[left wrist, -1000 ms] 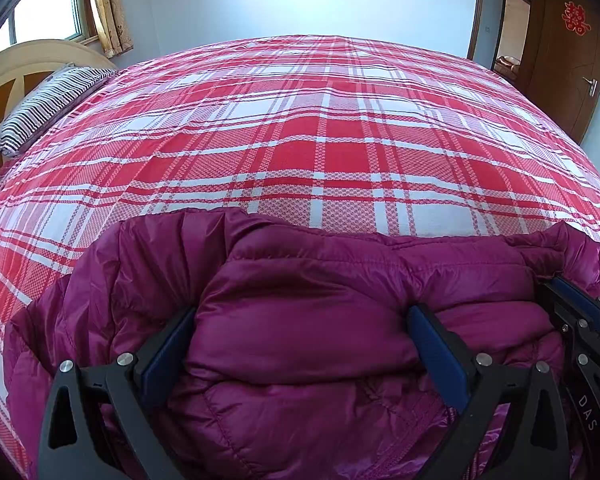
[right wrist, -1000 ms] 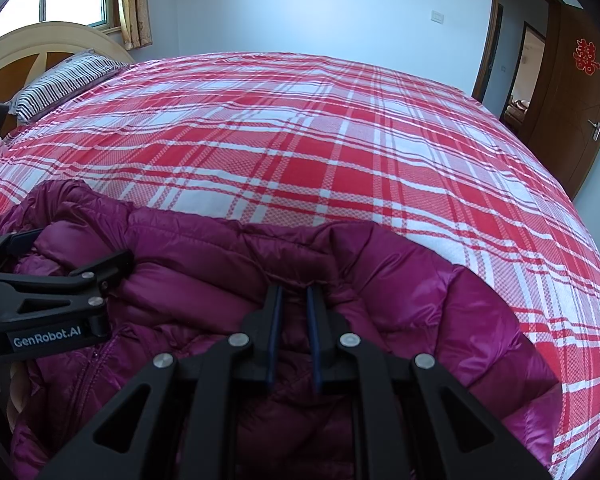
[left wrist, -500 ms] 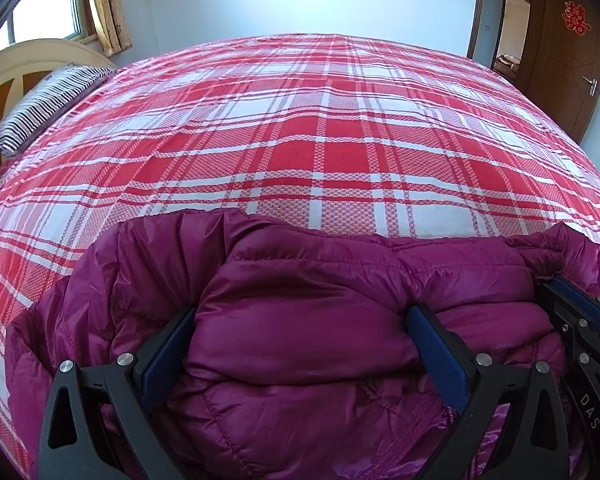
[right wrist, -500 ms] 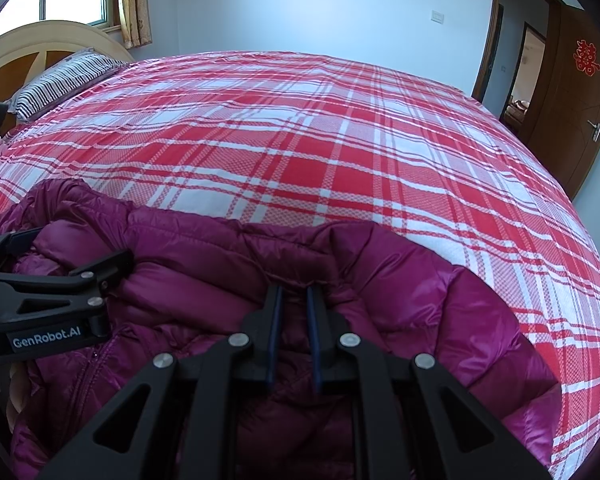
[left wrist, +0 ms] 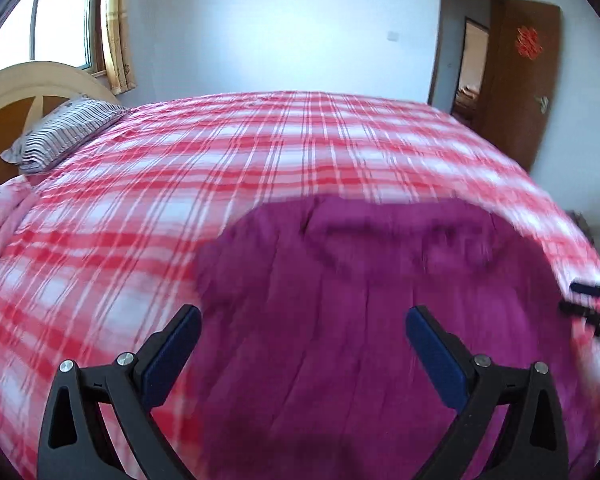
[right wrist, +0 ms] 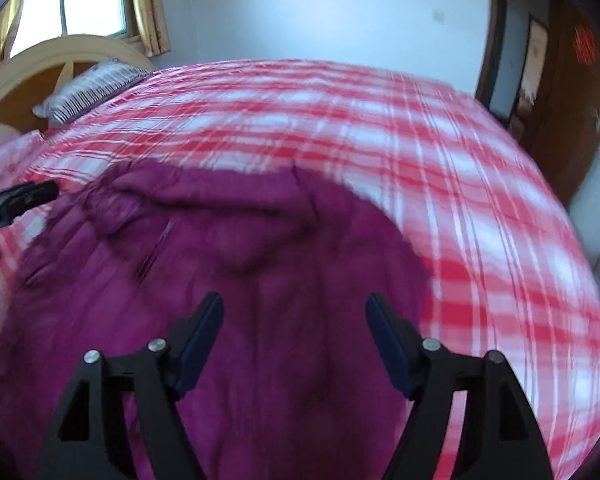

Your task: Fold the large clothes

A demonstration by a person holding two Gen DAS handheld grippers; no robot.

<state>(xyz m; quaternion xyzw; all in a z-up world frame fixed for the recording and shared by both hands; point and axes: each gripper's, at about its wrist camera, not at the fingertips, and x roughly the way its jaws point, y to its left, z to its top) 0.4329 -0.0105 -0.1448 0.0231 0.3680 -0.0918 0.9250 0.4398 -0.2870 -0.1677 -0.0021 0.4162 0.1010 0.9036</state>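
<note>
Purple puffer jacket [left wrist: 372, 320], lying in the lower middle of both frames on the plaid bed [left wrist: 260, 152], looks light, squashy and slick, so grab a hem or collar edge; left tongs [left wrist: 300, 340] open and empty, right tongs [right wrist: 294, 328] just opened, gripping nothing.

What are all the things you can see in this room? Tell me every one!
jacket: one, purple, puffy, lying on the bed's near side
bedspread: one, red and white checks, covering the bed
pillow: one, striped, by the headboard
headboard: one, cream and brown, far left
curtain: one, yellow, beside the window
window: one, top left
door: one, brown, open, with a red decoration, right
left gripper: black, blue pads, open above the jacket
right gripper: black, blue pads, just opened, nothing between the pads
</note>
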